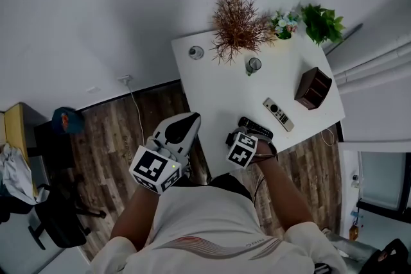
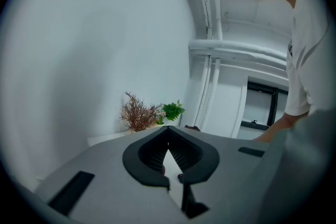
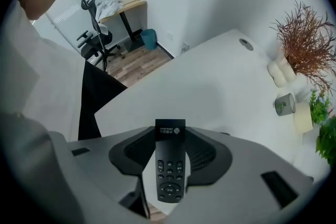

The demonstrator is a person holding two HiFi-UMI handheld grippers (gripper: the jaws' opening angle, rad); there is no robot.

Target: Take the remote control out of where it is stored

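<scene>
My right gripper (image 1: 250, 133) is shut on a black remote control (image 1: 260, 130) just over the near edge of the white table (image 1: 218, 86). In the right gripper view the black remote (image 3: 170, 170) lies lengthwise between the jaws of the right gripper (image 3: 170, 136), buttons facing the camera. A second, silver remote (image 1: 278, 114) lies flat on the table beside a brown box-shaped holder (image 1: 313, 88). My left gripper (image 1: 188, 119) hangs off the table's left edge, above the wooden floor. In its own view the left gripper (image 2: 168, 131) has its jaws together with nothing between them.
A dried brown plant (image 1: 237, 25), green plants (image 1: 321, 22), a small cup (image 1: 254, 64) and a round disc (image 1: 196, 52) stand along the table's far side. On the floor to the left are an office chair (image 1: 58, 215) and a blue bin (image 1: 64, 119).
</scene>
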